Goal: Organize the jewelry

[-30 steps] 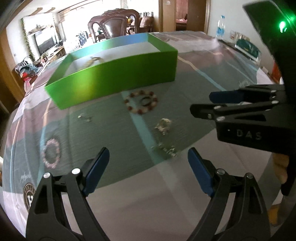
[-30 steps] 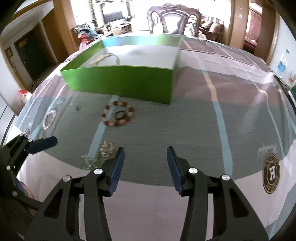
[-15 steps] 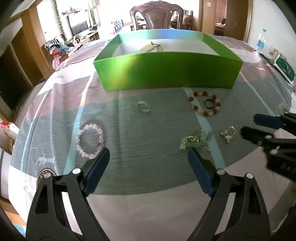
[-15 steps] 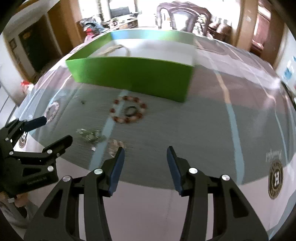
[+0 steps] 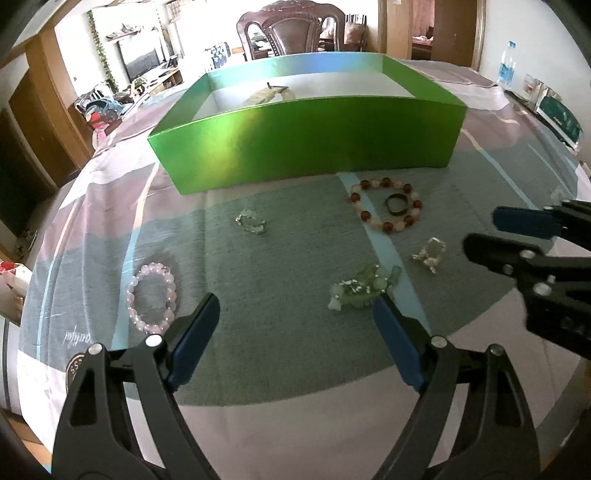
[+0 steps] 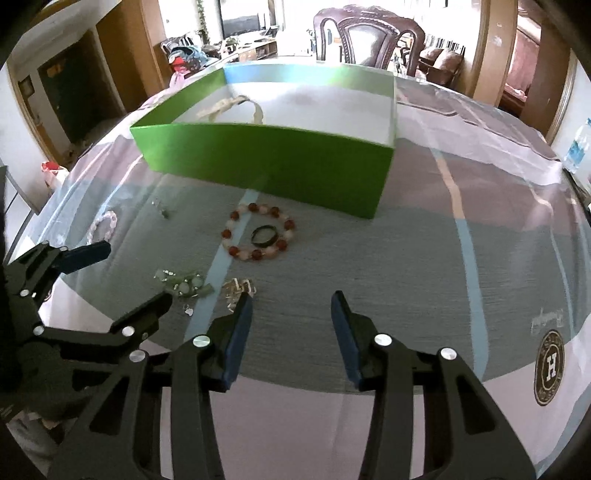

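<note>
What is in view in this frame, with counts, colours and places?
box: 1, green, far middle of the cloth; pale strap-like piece inside
red-white bracelet: 1, just in front of the box
dark ring: 1, black, inside that bracelet
pink bracelet: 1, near left
clear piece: 1, silvery, left of centre
green piece: 1, pale green, near centre
small clip: 1, silvery, right of the green piece
cloth: 1, grey, pink and white
chair: 1, dark wood, beyond the box
left gripper: open, empty
right gripper: open, empty
</note>
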`<state>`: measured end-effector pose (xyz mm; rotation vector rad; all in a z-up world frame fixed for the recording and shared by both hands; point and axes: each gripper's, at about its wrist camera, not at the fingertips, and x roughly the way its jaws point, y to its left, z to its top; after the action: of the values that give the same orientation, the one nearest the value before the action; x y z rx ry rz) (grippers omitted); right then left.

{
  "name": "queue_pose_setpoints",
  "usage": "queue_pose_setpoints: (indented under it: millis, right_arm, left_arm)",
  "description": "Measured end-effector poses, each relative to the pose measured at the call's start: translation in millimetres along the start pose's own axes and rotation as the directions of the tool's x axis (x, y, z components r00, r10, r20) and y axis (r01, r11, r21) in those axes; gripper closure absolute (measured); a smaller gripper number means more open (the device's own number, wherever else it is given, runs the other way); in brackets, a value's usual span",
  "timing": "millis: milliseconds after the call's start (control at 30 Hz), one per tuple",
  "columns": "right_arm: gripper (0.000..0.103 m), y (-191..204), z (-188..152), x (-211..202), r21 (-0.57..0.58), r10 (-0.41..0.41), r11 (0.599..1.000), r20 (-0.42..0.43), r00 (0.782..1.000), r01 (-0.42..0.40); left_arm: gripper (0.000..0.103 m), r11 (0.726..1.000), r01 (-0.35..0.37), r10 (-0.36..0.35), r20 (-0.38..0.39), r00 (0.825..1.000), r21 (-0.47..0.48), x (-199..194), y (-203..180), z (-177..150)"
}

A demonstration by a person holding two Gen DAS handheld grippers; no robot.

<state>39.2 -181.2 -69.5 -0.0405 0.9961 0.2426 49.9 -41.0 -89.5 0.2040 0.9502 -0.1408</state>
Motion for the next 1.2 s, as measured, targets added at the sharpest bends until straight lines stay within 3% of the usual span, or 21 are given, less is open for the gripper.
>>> queue_pose_setpoints:
  millis: [133, 367, 433, 500, 1033, 1067, 1133, 1200]
  right_arm:
    - [0.058, 3, -1, 3, -0.009, 0.013, 1.000, -0.009, 1.000, -0.013]
    - [0.058, 27, 1, 21, -0.077, 0.042, 0.996, -0.039, 0.998, -0.045]
    - [0.065, 31, 2, 27, -0.086, 0.046, 0.995, -0.037, 0.998, -0.049]
    - [0.079, 31, 3, 28, -0.088, 0.045, 0.995, -0.022, 0.999, -0.046]
    - [0.081, -3, -4, 18, 0.001, -0.005, 1.000, -0.029, 1.000, 0.005]
    - [0.081, -4, -4, 19, 0.003, -0.003, 1.000, -0.032, 0.999, 0.003]
    - [0.081, -5, -5, 20, 0.006, -0.003, 1.000, -0.033, 0.999, 0.003]
    - [0.081, -3, -4, 20, 0.007, -0.003, 1.000, -0.033, 0.999, 0.003]
  left_arm:
    - [0.019, 0.995, -0.090, 0.089, -0.018, 0.996, -0.049, 5, 13, 1]
    - [0.019, 0.990, -0.083, 0.083, 0.000, 0.997, -0.114, -11, 39, -2]
    - [0.019, 0.989, -0.083, 0.085, 0.009, 0.996, -0.120, -15, 42, -2]
    - [0.019, 0.990, -0.081, 0.083, 0.011, 0.996, -0.117, -17, 41, -3]
    - [0.020, 0.998, 0.050, -0.050, -0.018, 0.999, 0.029, 1, -20, 12]
    - [0.023, 0.998, 0.054, -0.053, -0.025, 0.998, 0.025, 4, -21, 14]
    - [0.044, 0.998, 0.067, -0.067, -0.044, 0.997, 0.015, 11, -18, 15]
    - [0.057, 0.994, 0.110, -0.110, -0.038, 0.993, -0.005, 11, -15, 14]
